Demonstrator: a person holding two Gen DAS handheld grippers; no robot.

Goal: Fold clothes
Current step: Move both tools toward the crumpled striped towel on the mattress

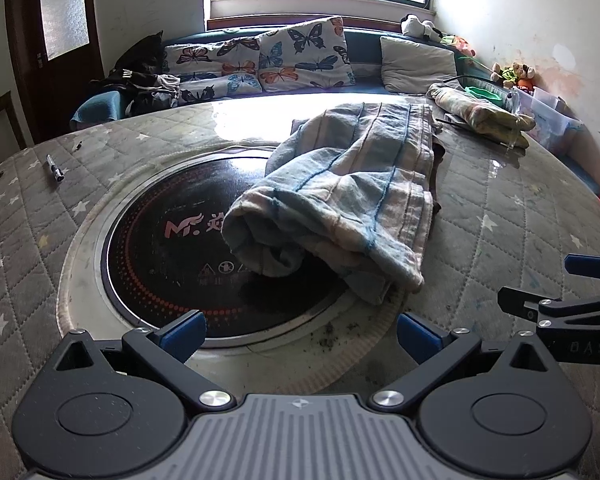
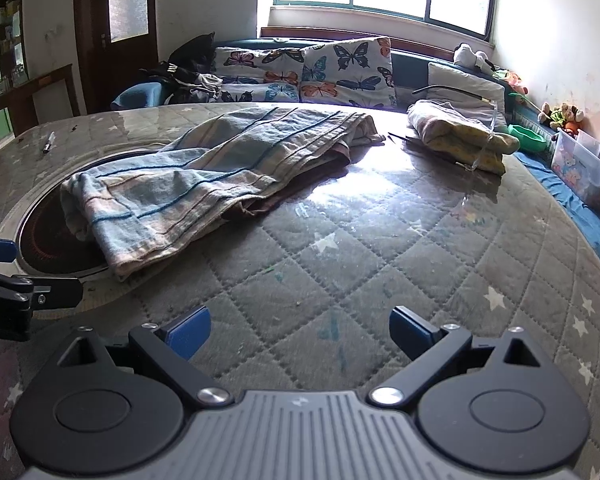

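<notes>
A light blue and beige striped garment [image 1: 340, 184] lies crumpled on the round table, partly over the black cooktop disc [image 1: 168, 248]; it also shows in the right wrist view [image 2: 204, 176]. My left gripper [image 1: 300, 334] is open and empty, held near the table's front edge, short of the garment. My right gripper [image 2: 300, 334] is open and empty over bare quilted cover, to the right of the garment. The right gripper's fingers [image 1: 560, 308] show at the right edge of the left wrist view.
A quilted star-pattern cover [image 2: 380, 264] under clear plastic covers the table. A folded yellowish cloth [image 2: 460, 136] lies at the far right. A pen [image 1: 55, 168] lies at the far left. A sofa with butterfly pillows [image 1: 300, 56] stands behind.
</notes>
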